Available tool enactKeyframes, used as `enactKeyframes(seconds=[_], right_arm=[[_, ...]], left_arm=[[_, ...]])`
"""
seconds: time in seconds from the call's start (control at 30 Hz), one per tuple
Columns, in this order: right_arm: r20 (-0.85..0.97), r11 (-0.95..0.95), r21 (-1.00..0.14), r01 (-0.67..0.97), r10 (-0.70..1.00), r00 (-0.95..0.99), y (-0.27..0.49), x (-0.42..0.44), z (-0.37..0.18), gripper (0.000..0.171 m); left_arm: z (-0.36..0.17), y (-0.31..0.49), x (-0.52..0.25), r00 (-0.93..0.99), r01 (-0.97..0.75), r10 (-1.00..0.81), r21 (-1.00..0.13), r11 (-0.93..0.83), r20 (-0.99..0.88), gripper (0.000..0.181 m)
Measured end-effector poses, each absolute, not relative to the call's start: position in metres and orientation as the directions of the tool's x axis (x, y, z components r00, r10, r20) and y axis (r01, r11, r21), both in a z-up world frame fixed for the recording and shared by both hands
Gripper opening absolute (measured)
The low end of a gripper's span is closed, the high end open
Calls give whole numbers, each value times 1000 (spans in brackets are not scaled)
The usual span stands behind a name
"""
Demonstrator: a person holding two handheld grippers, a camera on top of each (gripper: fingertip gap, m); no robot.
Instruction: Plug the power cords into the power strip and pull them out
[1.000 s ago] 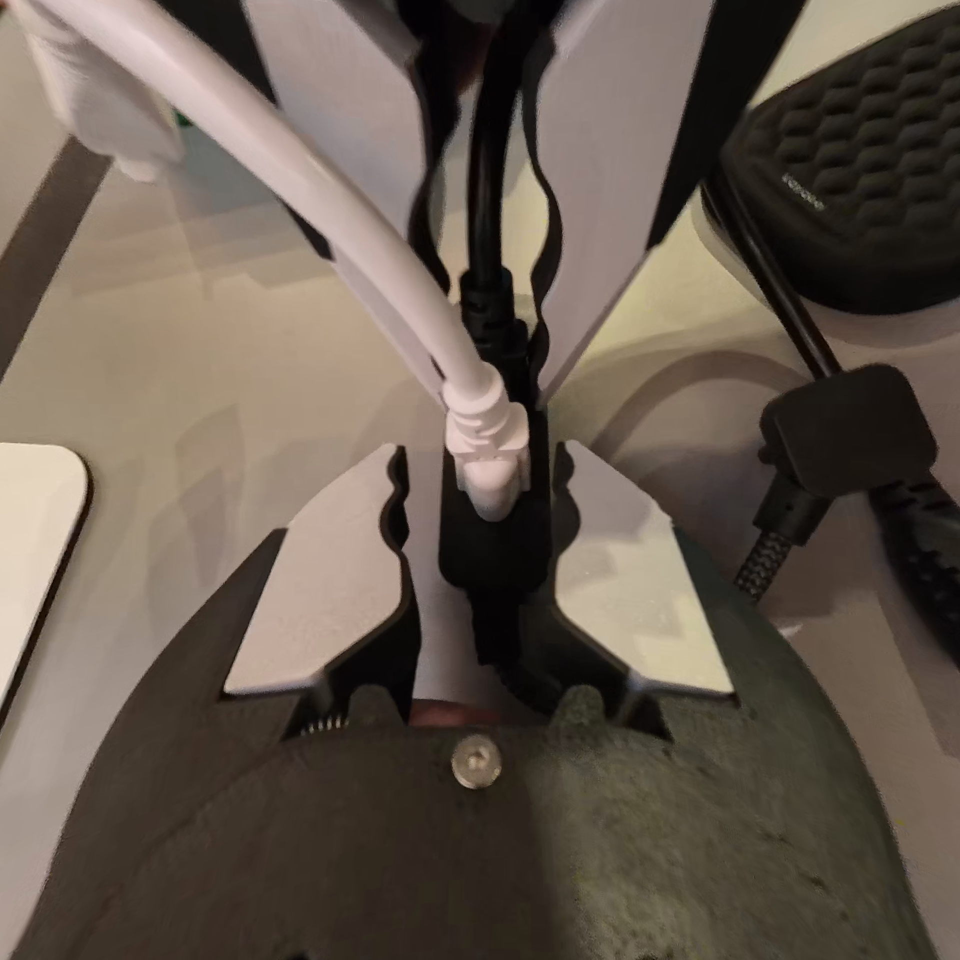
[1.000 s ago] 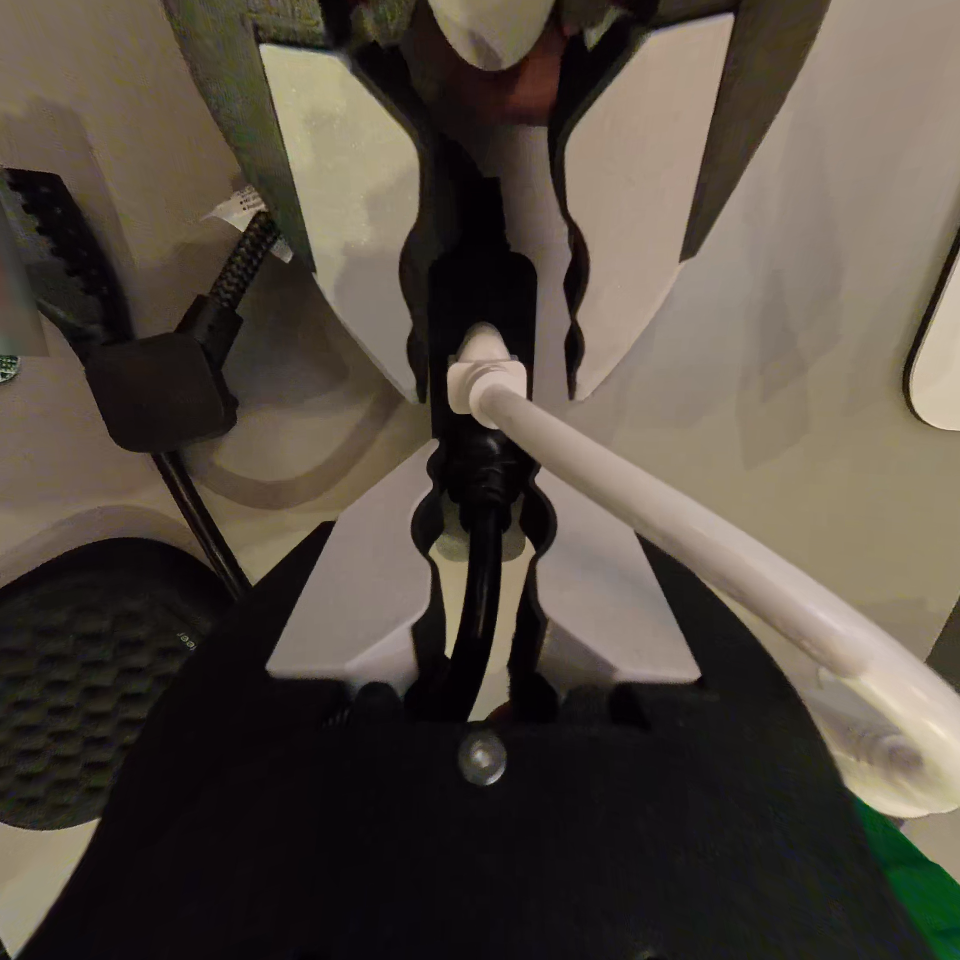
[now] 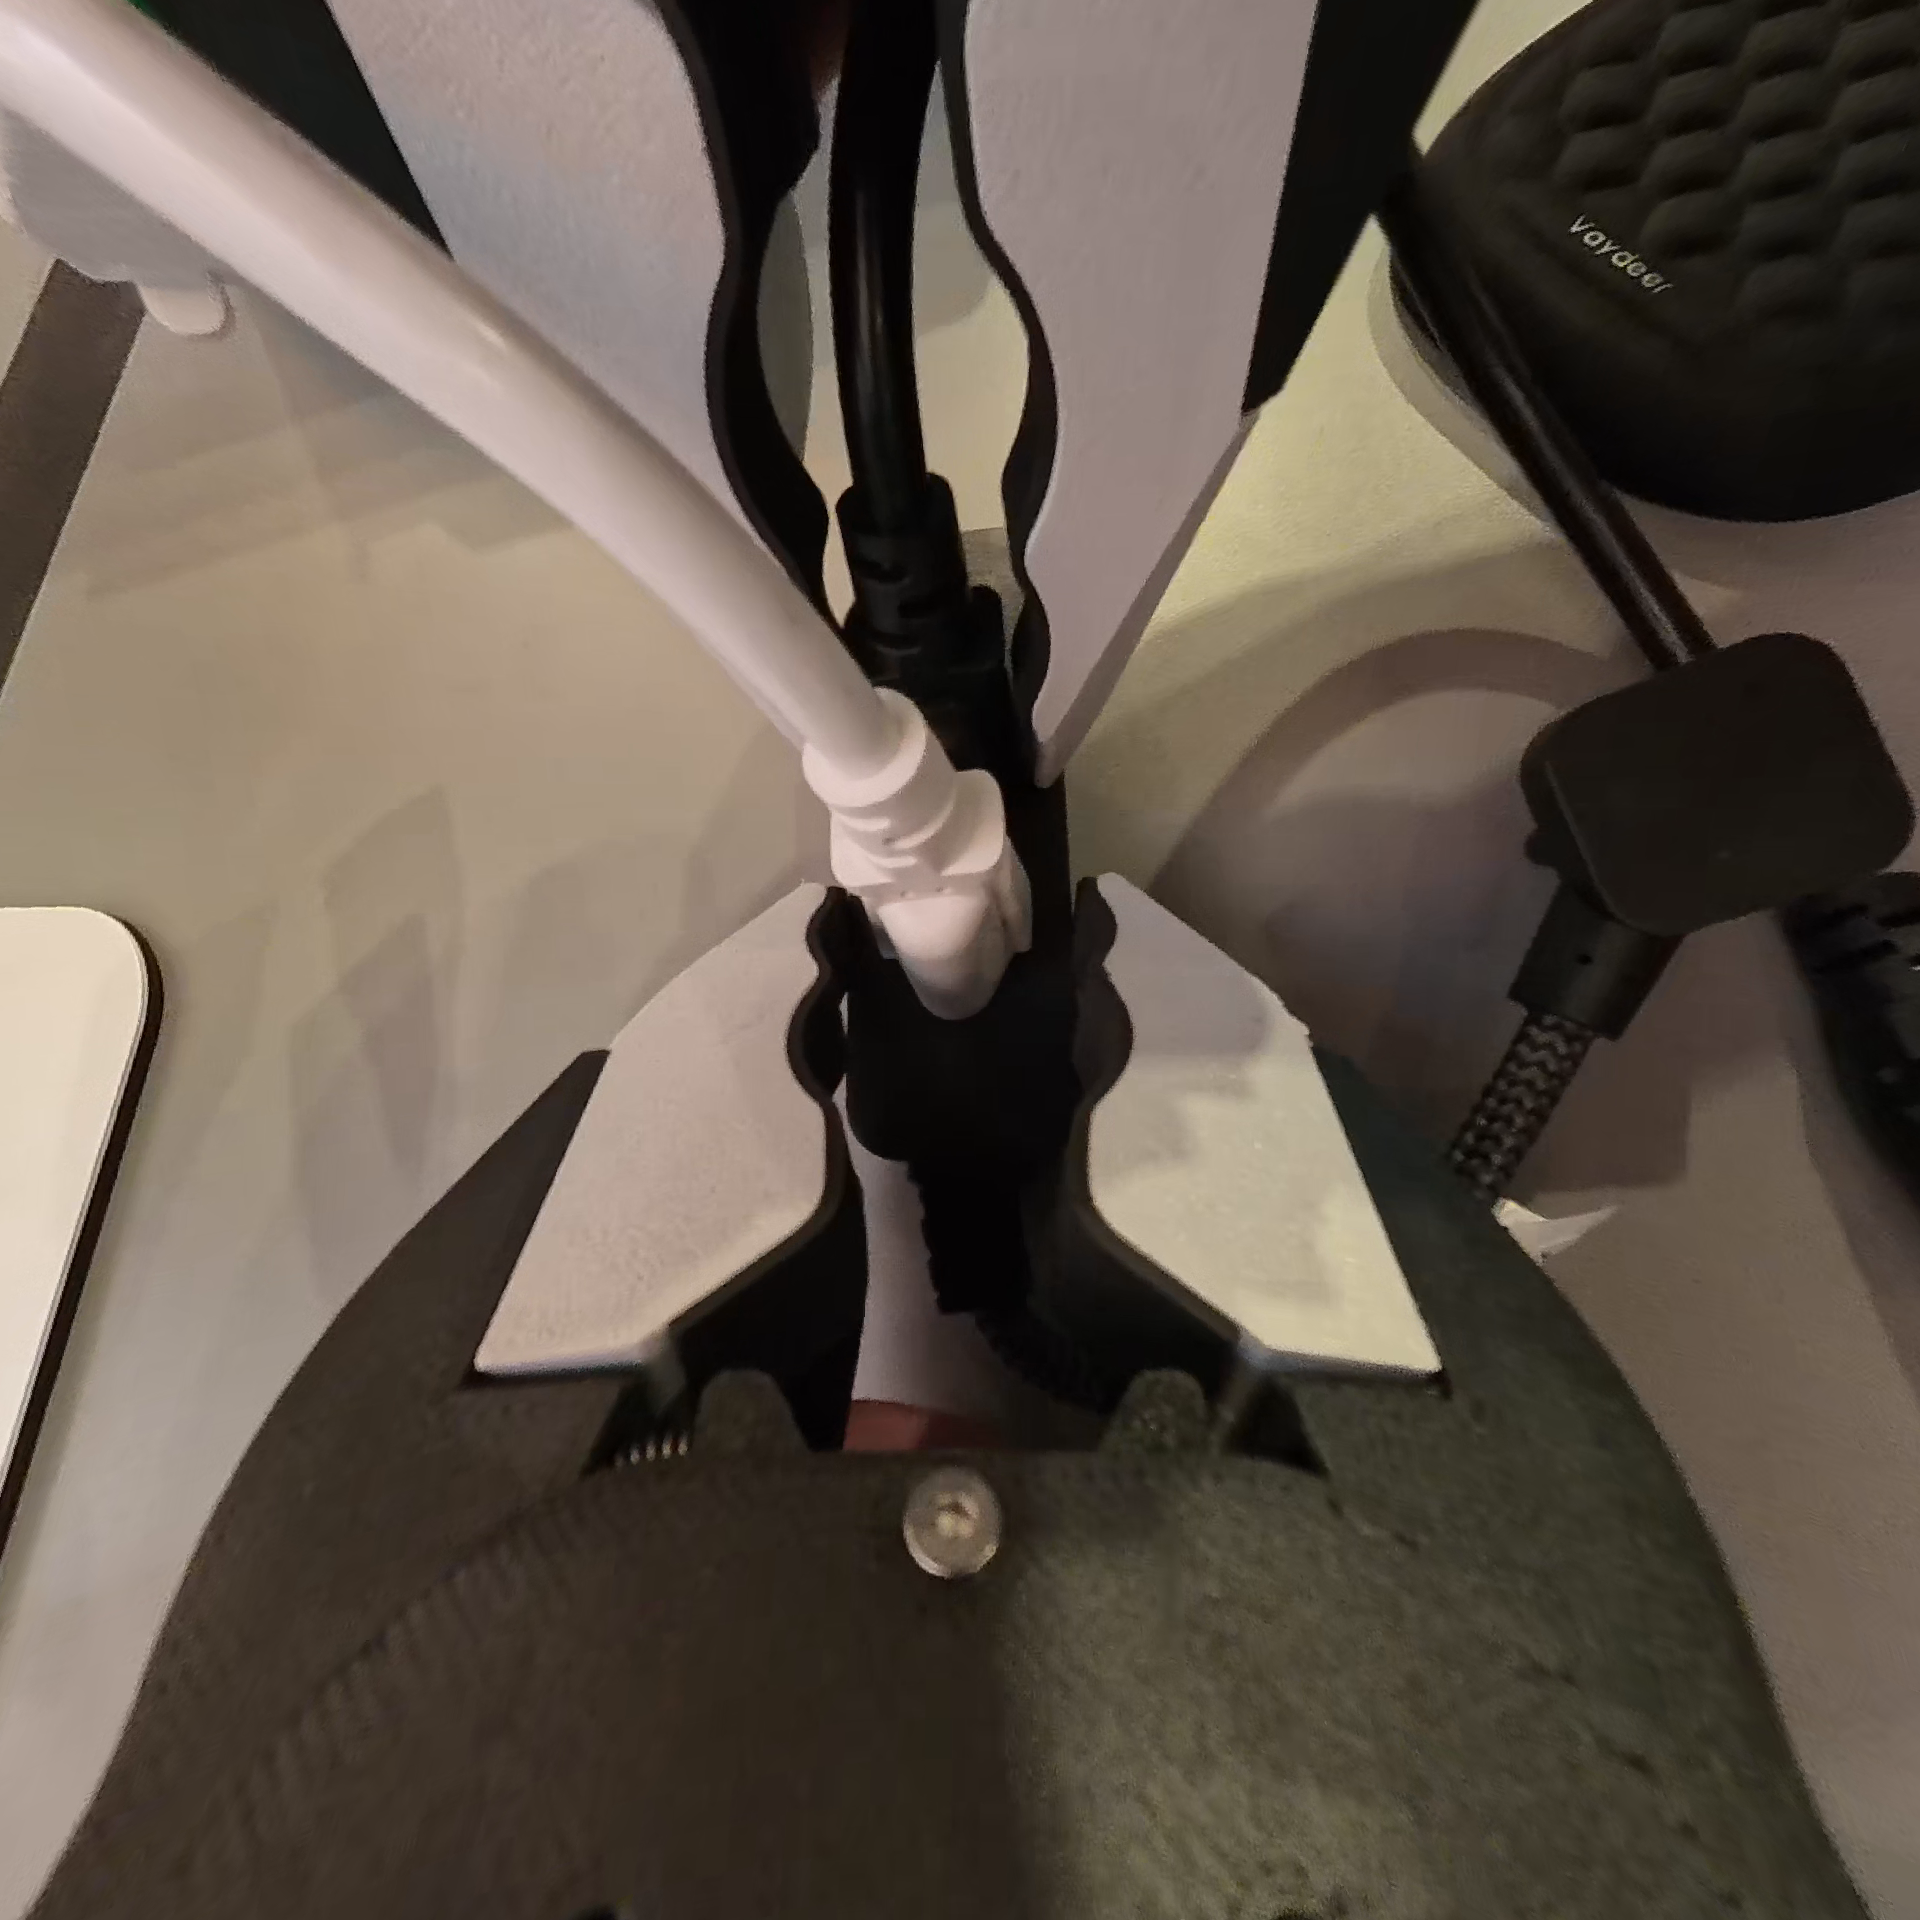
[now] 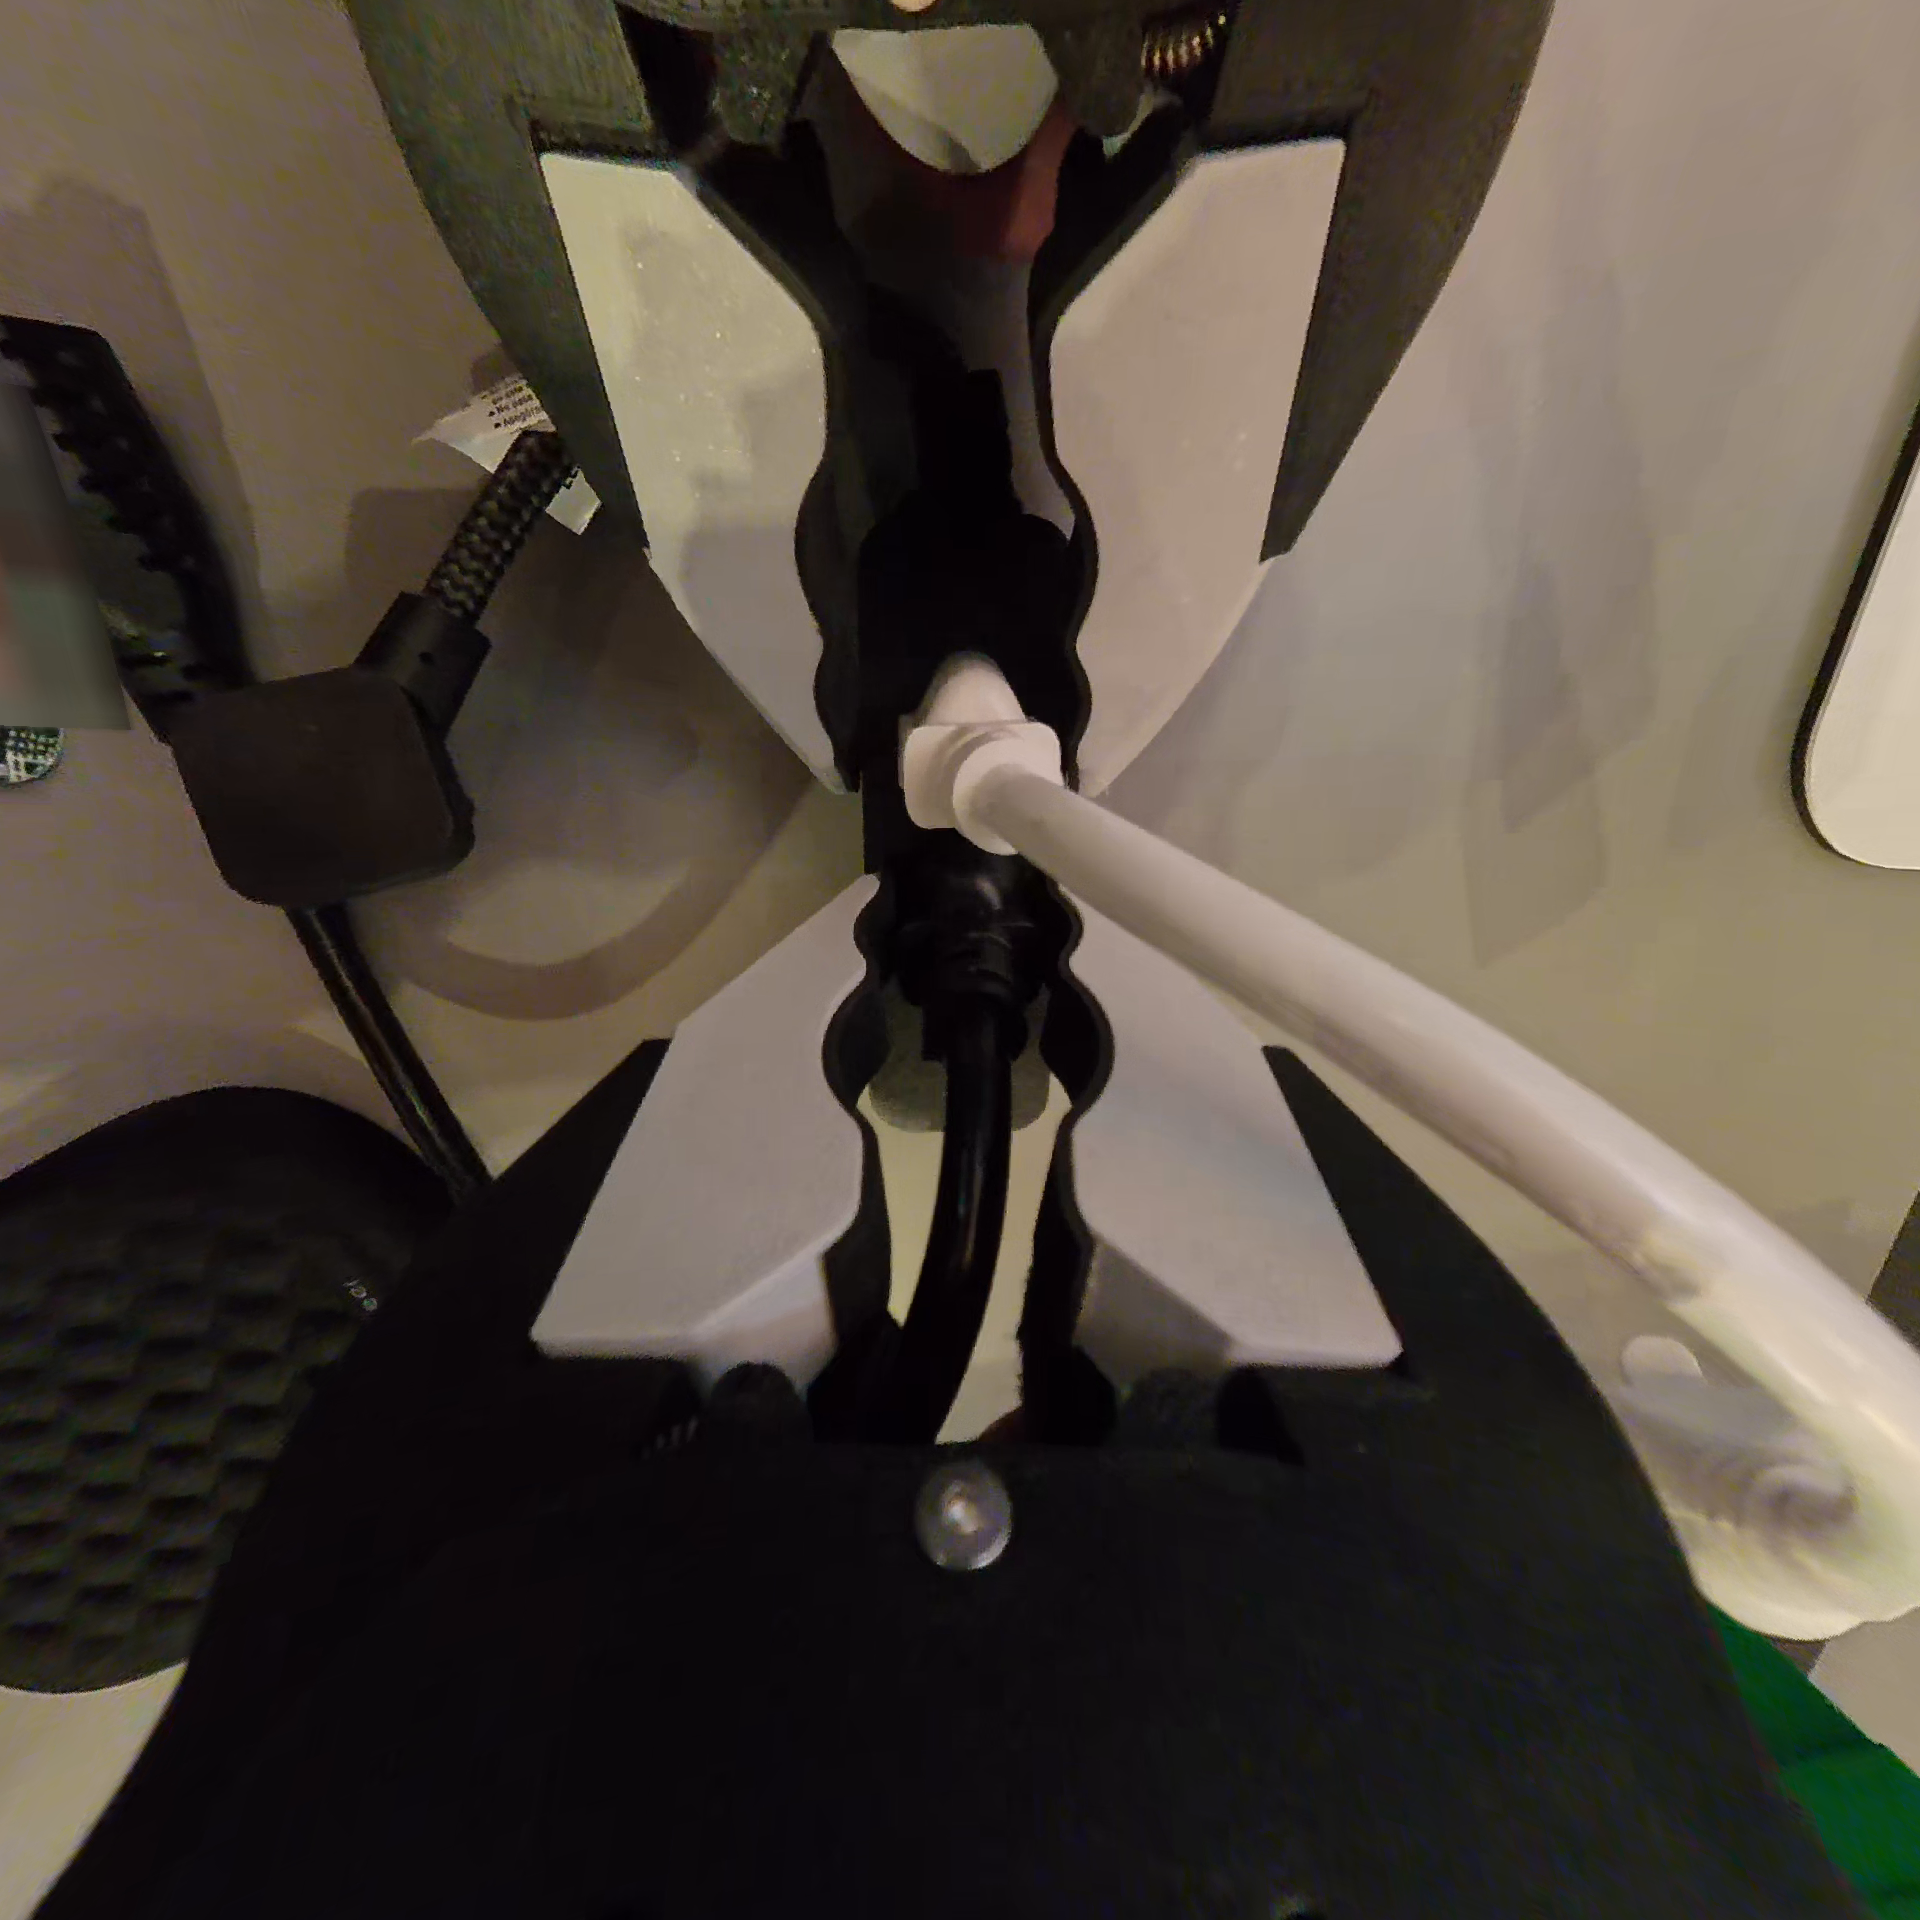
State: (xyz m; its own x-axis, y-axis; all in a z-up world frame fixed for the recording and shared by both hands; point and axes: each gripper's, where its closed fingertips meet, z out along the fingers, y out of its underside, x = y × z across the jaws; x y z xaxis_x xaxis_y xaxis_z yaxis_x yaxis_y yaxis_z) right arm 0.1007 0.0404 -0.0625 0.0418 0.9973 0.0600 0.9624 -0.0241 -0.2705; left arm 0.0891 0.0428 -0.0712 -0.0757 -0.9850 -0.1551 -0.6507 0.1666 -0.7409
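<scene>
The black socket body (image 3: 956, 1049) (the power strip's end, as far as I could judge) lay at the centre of the left wrist view. What had just changed was the grip on it: a second earlier the left gripper (image 3: 961, 935) had stood spread with a gap on either side, and now its pads were pressed against the body's flanks. That probably meant the strip end was braced for a pull or a push along the line. The black plug (image 4: 961, 956) sat in line with it, pinched at its ribbed collar by the right gripper (image 4: 966, 914), whose jaws were closed on it. The long axis of plug and socket ran straight up the middle of both frames, from one claw to the other. Whether the plug was fully seated I could not tell. The white plug (image 3: 925, 862) lay on top of the black body, tilted toward the camera — its white cord (image 3: 468, 343) swept off to the upper left. Farther out, at the right edge, lay a black angled adapter (image 3: 1714, 779) with a braided lead, and a black textured pad (image 3: 1714, 208) filled the upper right.
</scene>
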Motion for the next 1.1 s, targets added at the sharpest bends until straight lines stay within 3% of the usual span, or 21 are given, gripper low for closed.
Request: enactKeyframes(seconds=[0.4, 0.73, 1.1], right_arm=[[10, 130, -269, 954, 991, -132, 41, 100, -64, 22], [76, 73, -320, 945, 996, -51, 41, 99, -62, 22], [176, 114, -295, 949, 982, -64, 41, 100, -61, 22]], left_arm=[[-72, 43, 88, -116, -634, -975, -742, 218, -188, 43], [-71, 42, 93, -100, -634, -976, -744, 213, -194, 41], [-72, 43, 94, -89, -633, -969, -738, 234, -231, 42]])
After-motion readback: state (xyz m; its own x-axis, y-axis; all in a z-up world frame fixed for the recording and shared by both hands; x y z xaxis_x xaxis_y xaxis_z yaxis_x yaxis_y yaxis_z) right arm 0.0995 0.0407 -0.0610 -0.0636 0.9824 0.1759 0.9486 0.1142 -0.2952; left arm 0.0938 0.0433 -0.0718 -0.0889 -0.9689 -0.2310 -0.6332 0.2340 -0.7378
